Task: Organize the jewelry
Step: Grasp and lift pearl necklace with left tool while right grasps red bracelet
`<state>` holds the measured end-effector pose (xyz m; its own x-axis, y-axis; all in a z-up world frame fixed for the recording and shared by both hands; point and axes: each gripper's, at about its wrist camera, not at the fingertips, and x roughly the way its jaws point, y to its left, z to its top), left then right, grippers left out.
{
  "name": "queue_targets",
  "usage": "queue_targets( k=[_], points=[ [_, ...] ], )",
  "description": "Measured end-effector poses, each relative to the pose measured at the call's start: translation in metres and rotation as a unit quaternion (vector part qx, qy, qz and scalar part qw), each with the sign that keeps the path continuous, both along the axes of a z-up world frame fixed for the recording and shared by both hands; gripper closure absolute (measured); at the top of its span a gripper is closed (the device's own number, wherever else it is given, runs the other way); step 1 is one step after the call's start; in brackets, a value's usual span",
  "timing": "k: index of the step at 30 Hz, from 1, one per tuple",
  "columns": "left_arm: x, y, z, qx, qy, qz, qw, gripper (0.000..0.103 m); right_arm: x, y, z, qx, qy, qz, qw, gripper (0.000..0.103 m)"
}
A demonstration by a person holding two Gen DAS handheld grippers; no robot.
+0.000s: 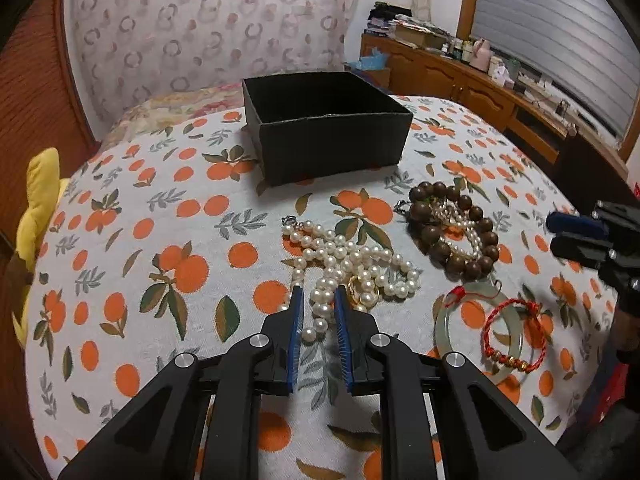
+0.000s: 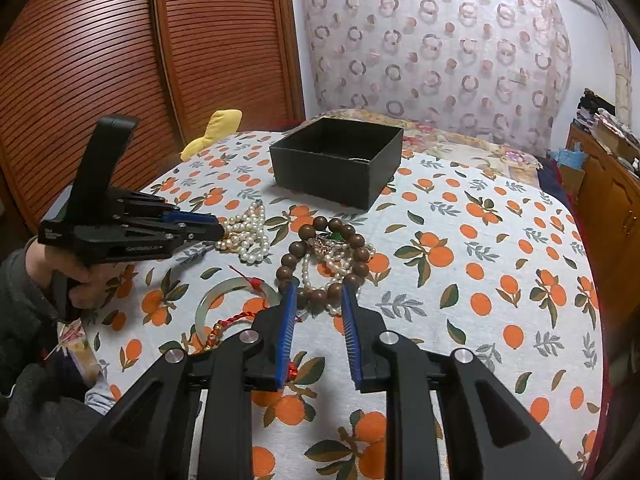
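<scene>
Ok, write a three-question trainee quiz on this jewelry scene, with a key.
1. True or false: the black open-topped cardboard box lies beyond the jewelry.
2. Which piece lies between the left gripper fingers? A) white pearl necklace B) pale green jade bangle
3. Fill in: the right gripper points at the ____ wooden bead bracelet.

Key: 1 true; 2 A; 3 brown.

A black box [image 1: 326,128] is set open-topped on the orange-print cloth [image 1: 160,240]. Nearer than the box, a pearl necklace [image 1: 348,268] is heaped, its near end bracketed by the parted left gripper [image 1: 319,300]. Right of the pearls, a brown bead bracelet [image 1: 454,232], jade bangle [image 1: 444,328] and red cord bracelet [image 1: 514,336] are laid.
</scene>
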<state>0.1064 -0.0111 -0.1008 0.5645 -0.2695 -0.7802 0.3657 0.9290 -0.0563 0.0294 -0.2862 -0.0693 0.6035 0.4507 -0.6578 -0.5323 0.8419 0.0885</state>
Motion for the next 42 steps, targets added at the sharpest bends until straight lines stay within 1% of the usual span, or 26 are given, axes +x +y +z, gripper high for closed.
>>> queue_targets(
  k=[5, 7, 8, 10, 16, 20, 26, 31, 34, 42],
  points=[
    [0.005, -0.001, -0.003, -0.018, 0.01, -0.007, 0.9998, 0.089, 0.001, 0.001, -0.002, -0.001, 0.004, -0.001, 1.0, 0.078],
    [0.005, -0.001, -0.002, -0.021, 0.012, -0.009, 0.9997, 0.096, 0.001, 0.002, -0.003, -0.002, 0.006, -0.001, 1.0, 0.078],
    [0.004, -0.001, -0.002, -0.023, 0.013, -0.01, 0.9996, 0.096, 0.002, 0.002, -0.005, -0.002, 0.007, 0.0, 1.0, 0.078],
    [0.001, -0.001, 0.002, -0.021, 0.003, -0.007, 0.9998, 0.096, 0.002, 0.003, -0.006, -0.003, 0.01, 0.002, 1.0, 0.078],
    [-0.012, 0.009, 0.028, -0.047, -0.031, 0.006, 0.9984, 0.096, -0.001, 0.011, -0.011, -0.006, 0.014, 0.013, 1.0, 0.078],
    [-0.022, 0.019, 0.051, -0.063, -0.06, 0.016, 0.996, 0.096, -0.004, 0.017, -0.012, -0.007, 0.018, 0.021, 1.0, 0.078],
    [-0.036, 0.031, 0.078, -0.081, -0.095, 0.032, 0.9916, 0.096, -0.015, 0.028, -0.015, -0.008, 0.026, 0.046, 0.999, 0.078],
    [-0.045, 0.034, 0.086, -0.087, -0.108, 0.036, 0.9896, 0.096, -0.027, 0.044, -0.015, -0.007, 0.034, 0.077, 0.996, 0.078],
    [-0.049, 0.032, 0.089, -0.09, -0.113, 0.032, 0.9889, 0.096, -0.034, 0.056, -0.017, -0.019, 0.034, 0.097, 0.995, 0.078],
    [-0.054, 0.025, 0.094, -0.086, -0.121, 0.026, 0.9886, 0.096, -0.034, 0.066, -0.028, -0.048, 0.045, 0.108, 0.992, 0.078]
  ],
)
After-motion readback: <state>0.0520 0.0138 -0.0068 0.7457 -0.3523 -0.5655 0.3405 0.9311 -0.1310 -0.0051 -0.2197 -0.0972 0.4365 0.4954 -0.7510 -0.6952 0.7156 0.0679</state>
